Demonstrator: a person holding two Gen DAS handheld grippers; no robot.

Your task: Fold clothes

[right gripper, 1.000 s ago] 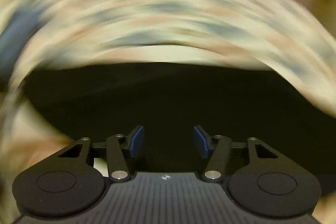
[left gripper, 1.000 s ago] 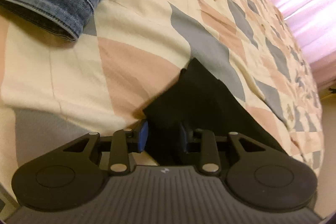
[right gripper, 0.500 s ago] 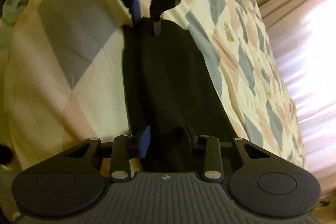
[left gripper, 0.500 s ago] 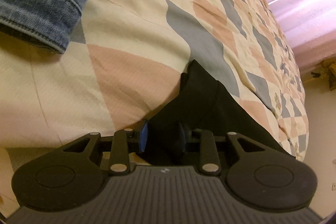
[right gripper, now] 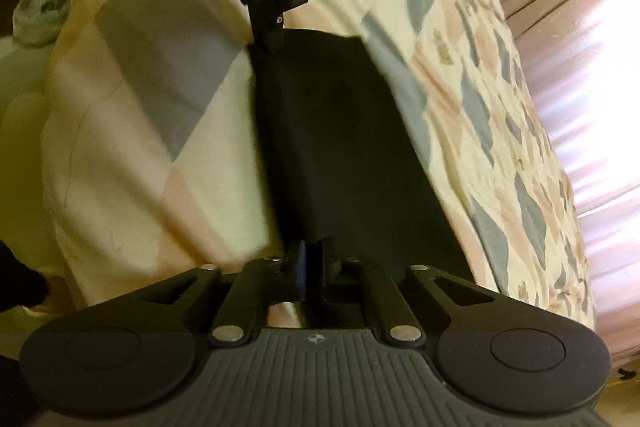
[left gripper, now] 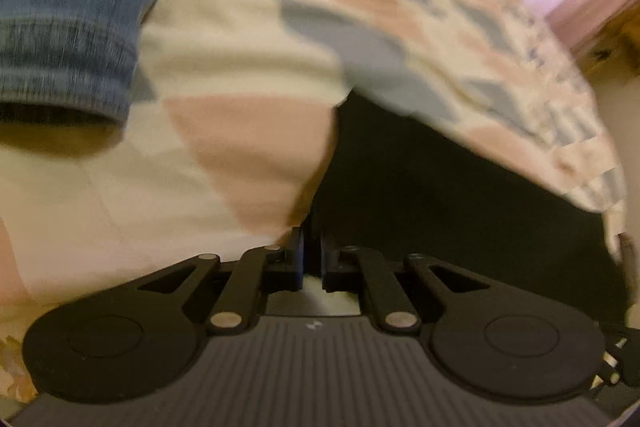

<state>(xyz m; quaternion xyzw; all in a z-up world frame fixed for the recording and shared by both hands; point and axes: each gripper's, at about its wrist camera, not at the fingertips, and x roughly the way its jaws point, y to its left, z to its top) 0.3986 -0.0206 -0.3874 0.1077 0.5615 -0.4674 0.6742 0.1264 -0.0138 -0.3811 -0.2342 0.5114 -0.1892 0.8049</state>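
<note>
The right gripper [right gripper: 312,263] has its jaws pinched nearly together on the near edge of a black, soft cloth garment [right gripper: 344,147]. At the far end of the same edge, the left gripper [right gripper: 269,39] nips another corner, its jaws narrow on the fabric too. Between them the garment lies stretched as a long flat panel on the bed's patchwork quilt of pink, grey and cream [right gripper: 132,131]. Folded blue denim jeans [left gripper: 68,7] lie beyond, well apart. Judging by this, the black piece is narrowed lengthwise and held at both ends; a crosswise fold seems left.
</note>
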